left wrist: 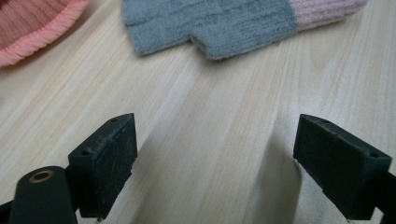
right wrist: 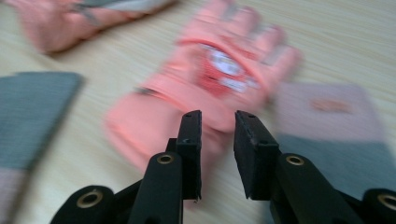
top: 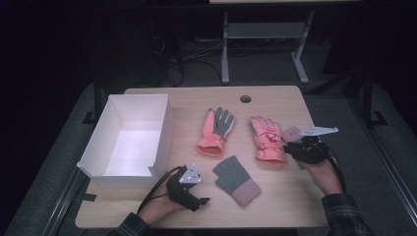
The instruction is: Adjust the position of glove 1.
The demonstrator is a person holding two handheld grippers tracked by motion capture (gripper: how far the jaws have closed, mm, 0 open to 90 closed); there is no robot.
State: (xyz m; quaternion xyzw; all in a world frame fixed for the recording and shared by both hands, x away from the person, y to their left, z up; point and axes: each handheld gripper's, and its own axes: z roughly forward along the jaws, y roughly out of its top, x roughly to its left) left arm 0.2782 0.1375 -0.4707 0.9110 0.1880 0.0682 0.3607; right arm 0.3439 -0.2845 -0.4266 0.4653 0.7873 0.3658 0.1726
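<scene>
A grey fingerless mitten with a pink cuff lies at the front middle of the wooden table. My left gripper rests low on the wood just left of it, jaws wide open with bare table between them. A pink glove with a red patch lies right of centre. My right gripper hovers at its cuff, jaws a narrow gap apart and holding nothing. A second pink-and-grey mitten lies beside that glove. Another pink glove with a grey palm lies mid-table.
An open white box stands on the left side of the table, close to my left hand. A round cable hole sits near the far edge. Beyond the table, desk legs and cables stand on the dark floor.
</scene>
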